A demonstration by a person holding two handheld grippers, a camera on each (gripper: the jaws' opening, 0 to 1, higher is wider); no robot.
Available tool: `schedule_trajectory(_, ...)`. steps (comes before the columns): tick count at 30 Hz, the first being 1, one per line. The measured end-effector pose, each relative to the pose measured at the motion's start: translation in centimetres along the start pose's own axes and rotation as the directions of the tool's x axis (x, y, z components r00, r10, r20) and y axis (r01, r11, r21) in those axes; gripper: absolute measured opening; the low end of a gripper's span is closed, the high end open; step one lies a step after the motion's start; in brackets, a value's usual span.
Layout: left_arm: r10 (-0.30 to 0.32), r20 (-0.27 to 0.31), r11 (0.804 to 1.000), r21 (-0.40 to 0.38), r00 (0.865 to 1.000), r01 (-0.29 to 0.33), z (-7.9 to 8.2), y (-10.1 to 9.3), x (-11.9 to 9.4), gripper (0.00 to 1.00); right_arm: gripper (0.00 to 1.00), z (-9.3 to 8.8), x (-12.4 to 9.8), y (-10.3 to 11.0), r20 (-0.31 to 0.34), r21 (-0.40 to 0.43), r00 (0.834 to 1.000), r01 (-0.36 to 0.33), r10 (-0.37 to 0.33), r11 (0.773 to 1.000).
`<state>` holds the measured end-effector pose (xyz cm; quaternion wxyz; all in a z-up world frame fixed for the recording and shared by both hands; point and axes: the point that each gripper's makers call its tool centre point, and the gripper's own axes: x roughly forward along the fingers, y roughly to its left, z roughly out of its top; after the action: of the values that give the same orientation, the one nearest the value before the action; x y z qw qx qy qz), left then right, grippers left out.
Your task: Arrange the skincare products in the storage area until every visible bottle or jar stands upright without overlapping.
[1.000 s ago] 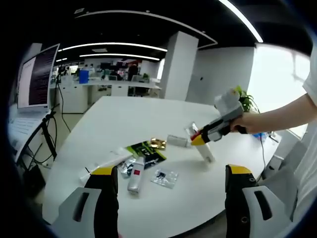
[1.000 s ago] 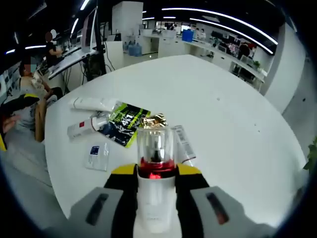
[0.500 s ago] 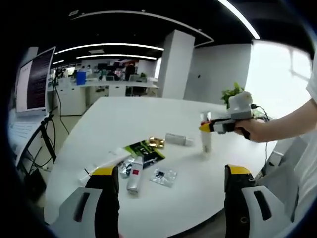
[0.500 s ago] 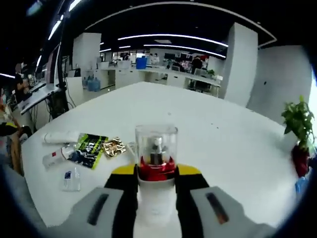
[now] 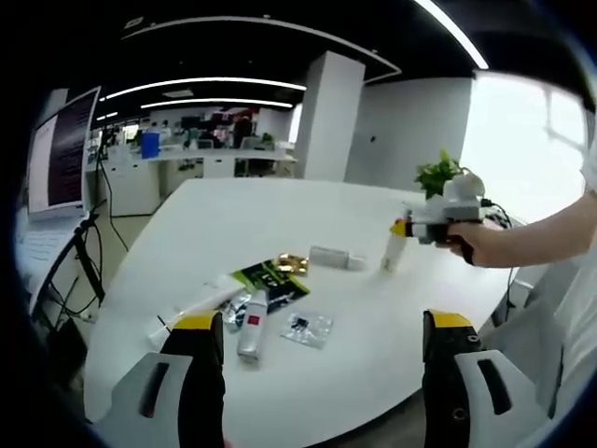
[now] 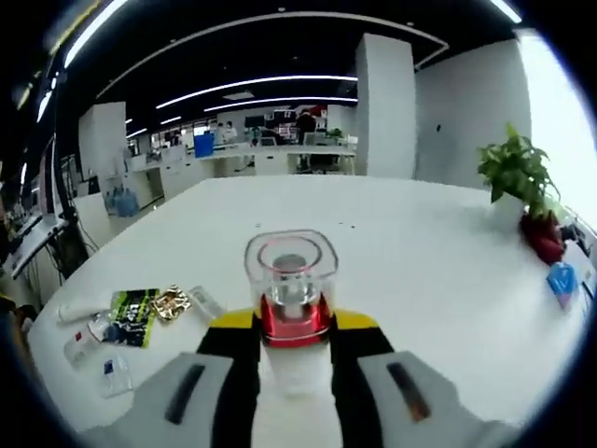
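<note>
My right gripper (image 6: 294, 322) is shut on a white bottle (image 6: 290, 280) with a clear cap and a red ring, held about upright. From the left gripper view, that bottle (image 5: 391, 255) stands on the white table (image 5: 280, 210) with the right gripper (image 5: 401, 229) on its top. A white bottle with a red label (image 5: 252, 324) lies flat beside a white tube (image 5: 191, 308), and another tube (image 5: 328, 258) lies further back. My left gripper (image 5: 322, 322) hangs open above the table's near edge with nothing between its jaws.
A green and black sachet (image 5: 275, 280), a gold foil piece (image 5: 293, 265), a silver sachet (image 5: 234, 313) and a small clear sachet (image 5: 308, 328) lie among the products. A potted plant (image 6: 520, 187) and a blue item (image 6: 562, 280) stand at the table's right side. A monitor (image 5: 61, 149) is at left.
The right gripper has carried the bottle further right across the table and brought it from tilted to upright. The left gripper has stayed open and still.
</note>
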<state>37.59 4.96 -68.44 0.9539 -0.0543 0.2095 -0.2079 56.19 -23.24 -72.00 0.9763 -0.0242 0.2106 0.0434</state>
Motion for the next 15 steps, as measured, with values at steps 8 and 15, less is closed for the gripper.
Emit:
schedule_trajectory(8, 0.007, -0.005, 1.000, 0.005, 1.000, -0.007, -0.12, 0.12, 0.03, 0.86, 0.28, -0.17, -0.32, -0.08, -0.006, 0.037, 0.995, 0.095, -0.095, 0.995)
schedule_trajectory(15, 0.008, -0.013, 1.000, 0.013, 1.000, -0.008, -0.27, 0.10, 0.09, 0.86, 0.29, -0.24, -0.33, -0.34, -0.010, 0.033, 0.994, 0.106, -0.105, 0.994)
